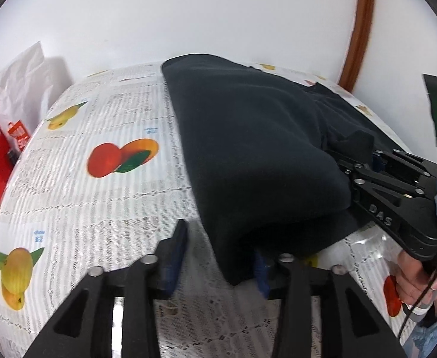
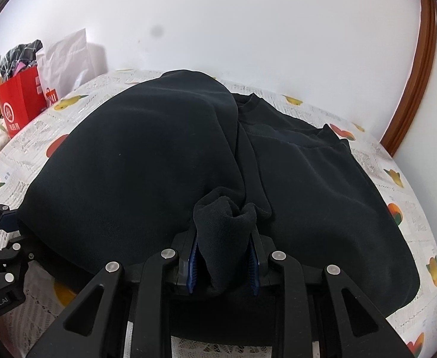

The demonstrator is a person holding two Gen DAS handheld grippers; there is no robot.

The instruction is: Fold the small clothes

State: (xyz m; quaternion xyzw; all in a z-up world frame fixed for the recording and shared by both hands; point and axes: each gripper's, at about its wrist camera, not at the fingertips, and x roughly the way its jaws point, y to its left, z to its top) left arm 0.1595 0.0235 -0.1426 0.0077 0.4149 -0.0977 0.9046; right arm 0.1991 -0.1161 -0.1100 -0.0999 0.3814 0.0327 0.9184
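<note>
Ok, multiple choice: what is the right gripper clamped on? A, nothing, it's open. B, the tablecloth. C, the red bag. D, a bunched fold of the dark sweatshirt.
D: in the right wrist view the right gripper pinches a bunched fold of the sweatshirt between its blue pads.

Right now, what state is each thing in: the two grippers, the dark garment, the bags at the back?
Black sweatshirt: partly folded, left side laid over the middle, lying on the tablecloth.
Right gripper: shut on a bunched cuff of the sweatshirt.
Left gripper: open, fingers astride the sweatshirt's near corner.
Red bag: upright, stuffed with clothes.
White bag: upright against the wall.
</note>
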